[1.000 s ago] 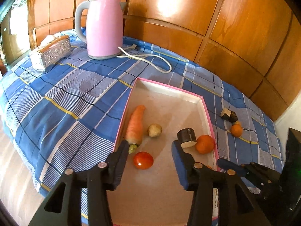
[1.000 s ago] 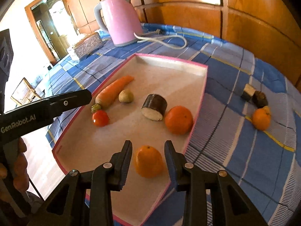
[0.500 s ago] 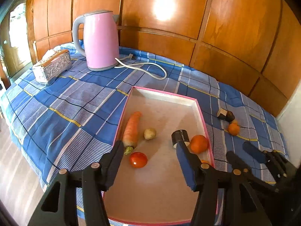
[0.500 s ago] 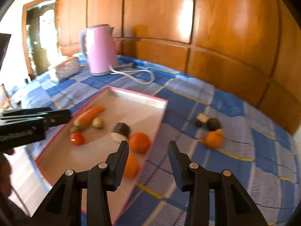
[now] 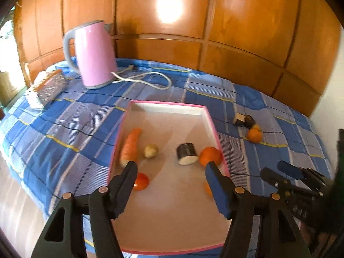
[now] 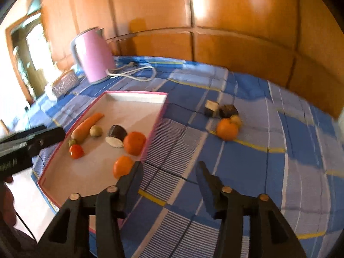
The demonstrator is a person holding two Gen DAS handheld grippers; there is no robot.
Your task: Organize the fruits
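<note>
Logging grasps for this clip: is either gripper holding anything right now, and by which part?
Nothing is held. The left gripper and right gripper are both open and empty.

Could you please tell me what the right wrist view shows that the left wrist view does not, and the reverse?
Only the right wrist view shows the whole near orange by the tray's right rim, which the left view mostly hides behind a finger, and the small yellowish fruit touching the loose orange clearly. Only the left wrist view shows the silver tissue box sharply. Both show the pink-rimmed tray holding a carrot, tomato and eggplant piece, plus the pink kettle. The left gripper and the right gripper are open and empty.
</note>
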